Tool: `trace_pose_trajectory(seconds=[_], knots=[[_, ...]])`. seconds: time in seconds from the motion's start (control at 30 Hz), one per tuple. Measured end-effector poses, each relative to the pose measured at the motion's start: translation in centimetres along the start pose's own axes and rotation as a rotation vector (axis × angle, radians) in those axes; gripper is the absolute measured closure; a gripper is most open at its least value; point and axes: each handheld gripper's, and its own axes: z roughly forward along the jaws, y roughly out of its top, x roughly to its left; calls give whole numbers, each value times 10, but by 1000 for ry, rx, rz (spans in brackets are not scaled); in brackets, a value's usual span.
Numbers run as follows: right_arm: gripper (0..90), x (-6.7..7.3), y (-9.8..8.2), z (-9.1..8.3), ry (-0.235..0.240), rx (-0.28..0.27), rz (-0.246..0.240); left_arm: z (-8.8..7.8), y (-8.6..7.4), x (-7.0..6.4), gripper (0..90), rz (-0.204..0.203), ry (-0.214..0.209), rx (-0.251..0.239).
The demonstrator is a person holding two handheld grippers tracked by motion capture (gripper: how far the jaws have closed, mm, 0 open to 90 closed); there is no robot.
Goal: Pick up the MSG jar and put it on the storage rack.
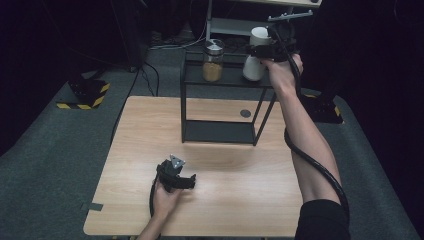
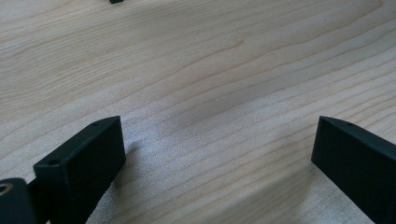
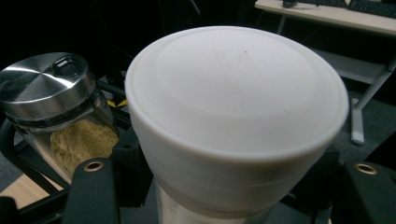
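Seemingly, the white bottle (image 1: 255,59) on the black shelf (image 1: 225,76), beside the glass jar (image 1: 213,61), was pinched by the right gripper (image 1: 264,51); lifting straight up was judged safest. The left gripper (image 1: 192,181) rested spread on the table (image 1: 240,195).

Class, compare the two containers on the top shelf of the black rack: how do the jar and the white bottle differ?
The jar is clear glass showing tan powder; the bottle is opaque white. The jar has a shiny metal lid; the bottle has a broad white cap. The jar stands free, while the right tool has its jaws on either side of the bottle, just under the cap. Both stand upright on the rack.
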Motion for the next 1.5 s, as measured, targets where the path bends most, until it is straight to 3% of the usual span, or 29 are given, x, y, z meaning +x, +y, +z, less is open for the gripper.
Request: trace_pose_trajectory(seconds=[0.3,0.67,1.17,1.5], knots=[[346,-2,0,8,-6,31,1,0,0,0,29,1,1,1],[346,-6,-11,7,12,-6,-22,0,1,-2,29,10,9,6],[334,-5,-11,7,12,-7,-22,0,1,-3,29,13,11,8],[155,-7,-18,0,33,-51,-22,0,1,-3,29,12,10,8]])
